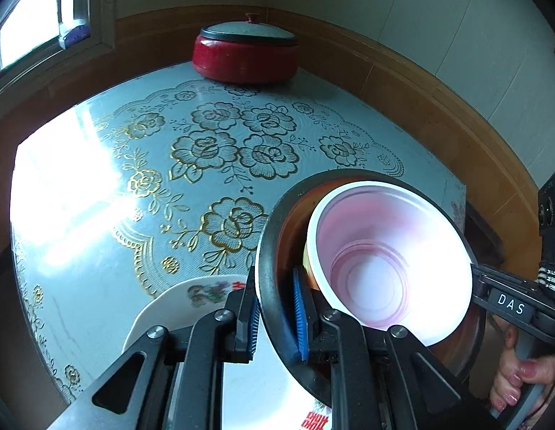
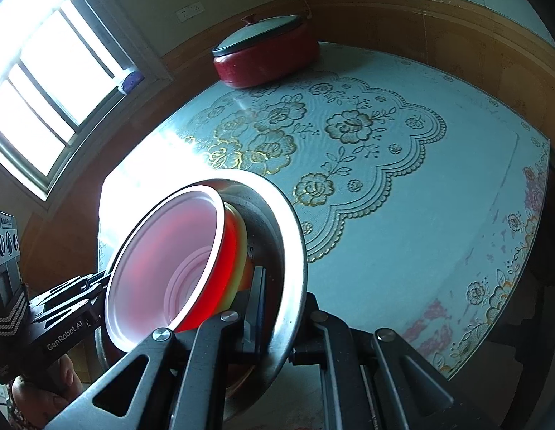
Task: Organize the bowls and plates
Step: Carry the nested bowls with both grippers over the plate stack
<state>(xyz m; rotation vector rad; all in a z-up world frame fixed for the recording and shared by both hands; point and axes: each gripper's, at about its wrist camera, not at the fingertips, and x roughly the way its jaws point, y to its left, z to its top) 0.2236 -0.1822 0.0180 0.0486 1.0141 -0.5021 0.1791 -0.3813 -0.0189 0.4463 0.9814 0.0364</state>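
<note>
Both grippers held one metal basin [image 1: 274, 308] above the floral table [image 1: 98, 186]; the left gripper [image 1: 277, 317] pinched its rim at the basin's nine o'clock, blue pads [image 1: 299, 317] pressed on either side; the right gripper [image 2: 277, 308] pinched the rim at three o'clock. A red bowl [image 2: 227, 268] with white inside sat tilted within the basin; a patterned white plate [image 1: 177, 304] lay below at seven o'clock; a lidded red pot [image 1: 245, 53] stood at twelve o'clock, well apart.

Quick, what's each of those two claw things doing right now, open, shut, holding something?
Left gripper: shut on the rim of the metal basin that holds the bowls.
Right gripper: shut on the same basin's opposite rim.
</note>
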